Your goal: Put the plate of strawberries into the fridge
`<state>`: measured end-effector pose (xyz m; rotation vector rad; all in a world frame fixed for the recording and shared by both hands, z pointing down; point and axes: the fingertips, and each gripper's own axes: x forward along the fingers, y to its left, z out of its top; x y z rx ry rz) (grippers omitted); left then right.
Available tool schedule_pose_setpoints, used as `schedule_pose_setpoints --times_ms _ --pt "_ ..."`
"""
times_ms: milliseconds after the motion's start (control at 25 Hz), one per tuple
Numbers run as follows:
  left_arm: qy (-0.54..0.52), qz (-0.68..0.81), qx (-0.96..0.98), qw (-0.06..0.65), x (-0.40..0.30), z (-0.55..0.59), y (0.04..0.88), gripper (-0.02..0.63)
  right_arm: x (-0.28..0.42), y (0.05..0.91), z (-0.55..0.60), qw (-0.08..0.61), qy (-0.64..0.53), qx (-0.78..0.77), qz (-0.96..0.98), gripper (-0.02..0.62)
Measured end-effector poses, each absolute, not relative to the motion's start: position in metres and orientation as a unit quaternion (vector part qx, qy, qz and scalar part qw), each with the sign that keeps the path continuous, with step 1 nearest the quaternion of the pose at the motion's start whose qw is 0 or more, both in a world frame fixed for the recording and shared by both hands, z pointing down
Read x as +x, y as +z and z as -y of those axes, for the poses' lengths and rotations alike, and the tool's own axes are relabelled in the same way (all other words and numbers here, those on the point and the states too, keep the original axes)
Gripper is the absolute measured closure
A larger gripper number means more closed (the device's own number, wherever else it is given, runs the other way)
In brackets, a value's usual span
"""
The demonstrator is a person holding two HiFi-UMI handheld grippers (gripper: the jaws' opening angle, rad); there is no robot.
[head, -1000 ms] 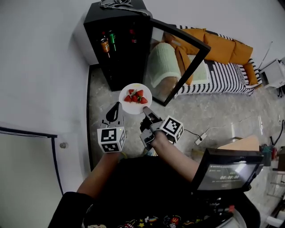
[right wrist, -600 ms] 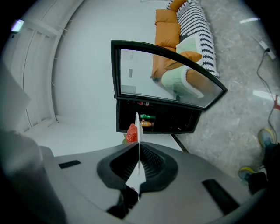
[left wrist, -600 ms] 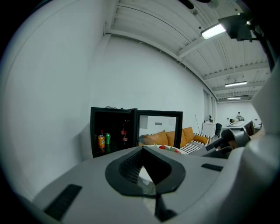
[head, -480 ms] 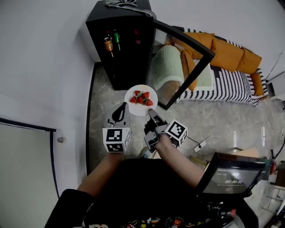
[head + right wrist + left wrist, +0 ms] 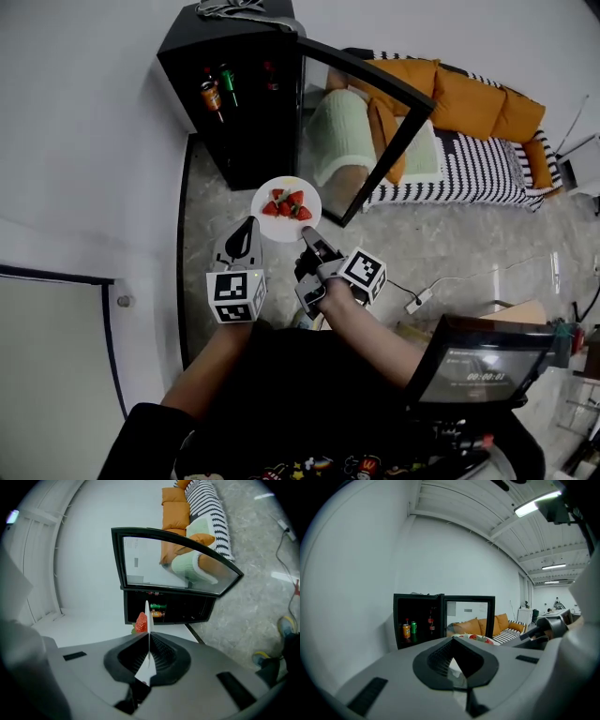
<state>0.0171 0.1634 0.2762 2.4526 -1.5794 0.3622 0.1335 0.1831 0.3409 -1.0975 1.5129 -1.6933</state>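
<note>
A white plate of strawberries [image 5: 286, 208] hangs above the floor in front of the open black fridge [image 5: 246, 112]. My right gripper [image 5: 307, 234] is shut on the plate's near rim; in the right gripper view the plate [image 5: 147, 620] shows edge-on between the jaws with a strawberry [image 5: 141, 622] beside it. My left gripper [image 5: 248, 225] sits at the plate's lower left rim, and a white sliver rests in its closed jaws. In the left gripper view the strawberries [image 5: 480, 639] peek over the jaws, with the fridge [image 5: 417, 620] straight ahead.
The fridge's glass door [image 5: 380, 131] swings open to the right. Cans and bottles [image 5: 214, 89] stand on its shelf. A sofa with orange cushions [image 5: 478, 103] lies beyond the door. A cable [image 5: 422, 292] crosses the floor, and a monitor [image 5: 478, 370] sits at lower right.
Both grippers keep the same hold on the plate. The head view swayed a little; the plate stays in front of the open fridge at about the same distance.
</note>
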Motion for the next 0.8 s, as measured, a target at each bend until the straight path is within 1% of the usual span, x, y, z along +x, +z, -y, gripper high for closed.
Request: schedule_pose_setpoints --times_ms 360,800 --pt "0.119 0.532 0.832 0.101 0.008 -0.149 0.283 0.603 0.123 0.344 -0.170 0.300 -0.636 -0.416 -0.576 0.580" --pt "0.116 0.498 0.854 0.099 -0.063 -0.024 0.280 0.603 0.048 0.343 -0.052 0.325 -0.623 -0.427 -0.569 0.580"
